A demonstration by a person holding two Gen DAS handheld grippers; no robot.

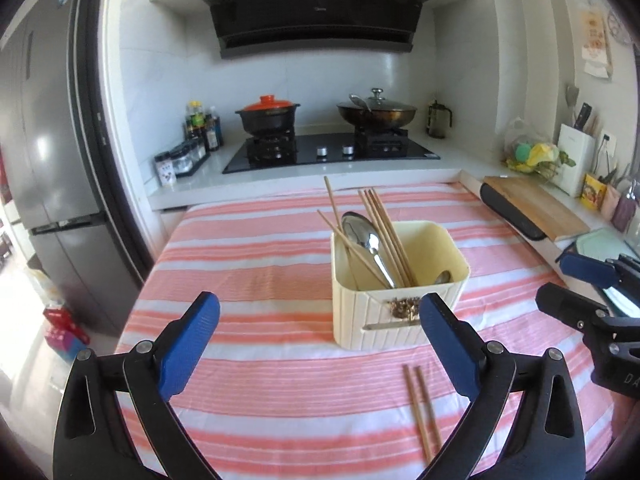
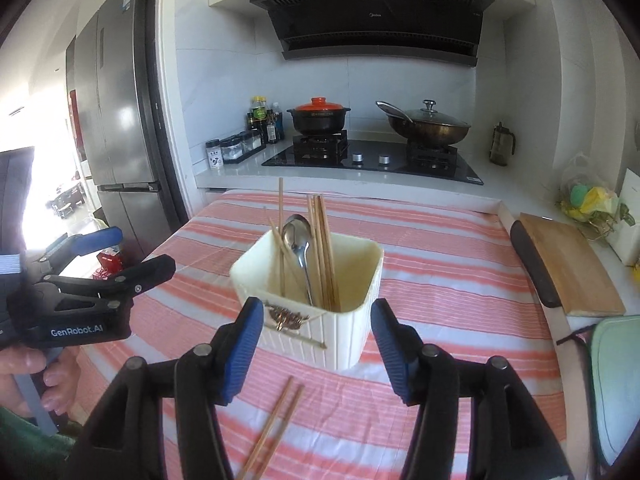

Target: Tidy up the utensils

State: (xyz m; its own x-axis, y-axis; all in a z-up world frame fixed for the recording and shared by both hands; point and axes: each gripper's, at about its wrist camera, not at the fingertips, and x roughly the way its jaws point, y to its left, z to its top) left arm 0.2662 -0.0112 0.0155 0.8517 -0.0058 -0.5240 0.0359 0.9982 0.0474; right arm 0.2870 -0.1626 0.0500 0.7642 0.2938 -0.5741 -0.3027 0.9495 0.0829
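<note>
Task looks mostly done, judging by how things lie. On the table (image 1: 248, 264), covered w/ a pink-striped cloth, the cream bin (image 1: 396, 300) sits about mid-table, a bit toward the right edge in the left wrist view. It already holds a spoon (image 1: 366, 240), a second, smaller spoon (image 1: 442, 277) low in its right corner, and a bunch of chopsticks (image 1: 384, 232) leaning up and back toward the far edge.

Going left to right: the left gripper (image 1: 320, 344) hangs over the near-left part of the table, jaws spread about as wide as they go, nothing btwn them. It isn't touching the bin; the right pad only overlaps the bin's front face in the picture.

Next, the one job left: a loose pair (image 1: 420, 408) of chopsticks lies flat on the cloth, near the near edge, just in front of the bin and apart from it.

The right gripper (image 2: 316, 348) hovers above that pair, jaws roughly half open and empty, w/ the bin straight ahead.

So approx. all utensils are in; only the pair remains to be picked up and dropped in the bin. Nothing else loose is visible on the cloth.
</note>
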